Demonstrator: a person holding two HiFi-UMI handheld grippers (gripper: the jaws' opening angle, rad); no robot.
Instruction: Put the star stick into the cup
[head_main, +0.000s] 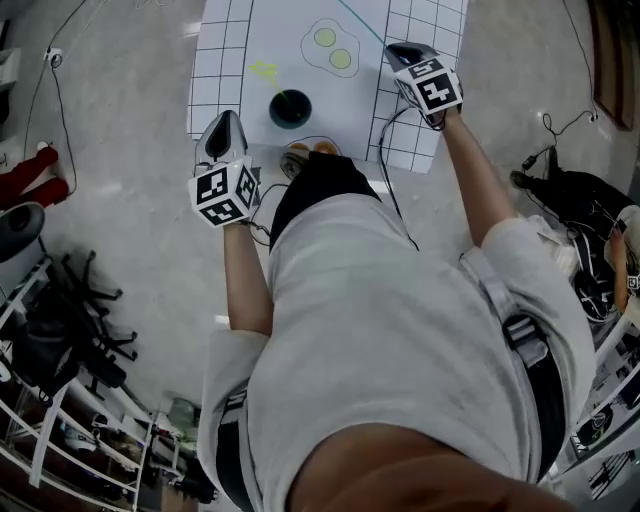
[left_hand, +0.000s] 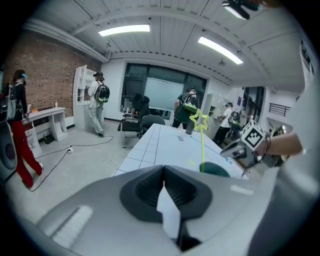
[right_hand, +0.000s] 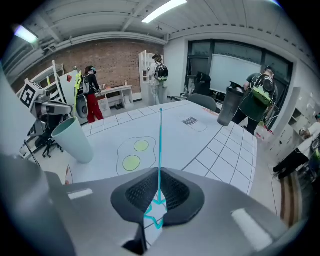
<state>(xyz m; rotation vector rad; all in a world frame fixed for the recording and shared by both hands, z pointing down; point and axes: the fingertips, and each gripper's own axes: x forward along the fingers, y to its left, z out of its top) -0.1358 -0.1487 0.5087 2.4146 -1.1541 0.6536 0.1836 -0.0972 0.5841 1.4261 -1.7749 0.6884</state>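
Open-plan office or lab workspace. Brick wall on one side, strip lights on panelled ceiling, dark-framed windows or glass partition at far end. Office chairs by long white table marked with grid. White shelf and desk along wall. Cables trailing over grey polished floor. Several people with backpacks standing about. Metal racks and more wiring at room's edges in head view.
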